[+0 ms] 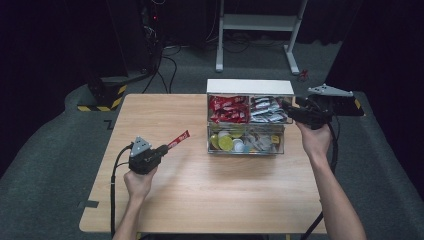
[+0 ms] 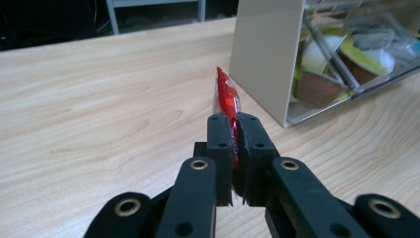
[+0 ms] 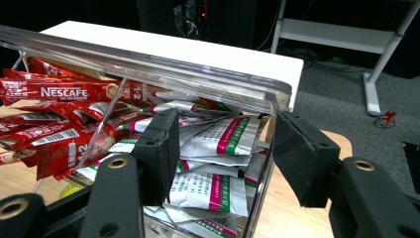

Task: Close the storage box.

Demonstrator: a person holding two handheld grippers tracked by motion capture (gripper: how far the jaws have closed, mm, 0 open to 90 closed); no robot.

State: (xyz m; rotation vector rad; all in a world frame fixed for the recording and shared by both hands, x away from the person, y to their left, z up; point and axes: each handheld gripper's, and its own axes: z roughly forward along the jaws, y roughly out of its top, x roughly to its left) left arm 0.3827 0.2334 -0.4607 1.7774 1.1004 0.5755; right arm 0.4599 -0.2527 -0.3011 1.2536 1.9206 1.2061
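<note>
Your left gripper [image 1: 165, 148] is clamped on a red coffee stick [image 1: 178, 139], pinched near one end so most of the stick pokes out past the pads toward the organizer [image 1: 250, 86]. It sits low over the table [image 1: 210, 200], left of the middle and well apart from the box. In the left gripper view the stick [image 2: 226, 101] stands on edge between the pads, so the grip looks firm. Your right gripper [image 1: 289, 110] is at the organizer's right end by the table's far right corner, jaws apart, straddling the clear wall of the upper right bin with the white sachets [image 3: 213, 144]. Probably you're steadying the box there. More red sticks [image 3: 54, 94] fill the upper left bin, likely where yours came from or belongs.
</note>
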